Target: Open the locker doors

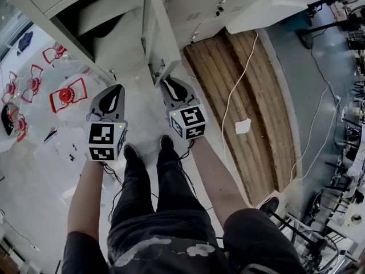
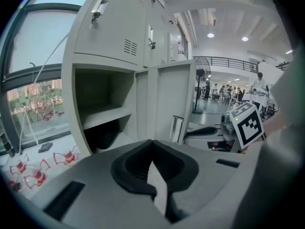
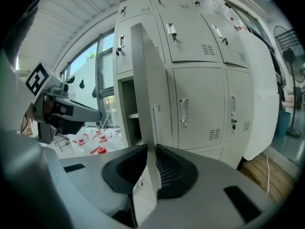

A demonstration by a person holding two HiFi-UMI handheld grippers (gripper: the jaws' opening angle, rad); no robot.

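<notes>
Looking like a big open-plan lab or workshop hall, not a home. A bank of pale grey metal lockers (image 3: 200,80) is standing by a large glass window (image 2: 38,89) that is showing city buildings outside; one grey locker door (image 3: 145,80) is hanging open. Further off, a dark railed upper gallery (image 2: 228,61) is running under round white ceiling lights (image 2: 210,35), people (image 2: 224,90) are gathering round desks, and a black pedestal fan (image 2: 202,69) is standing there. A brown wooden slat platform (image 1: 274,113) is lying beside the lockers, dark equipment stands with trailing cables (image 1: 349,131) are crowding the grey floor, and small red-and-white frame-shaped gadgets (image 1: 68,95) are sitting by the window.
</notes>
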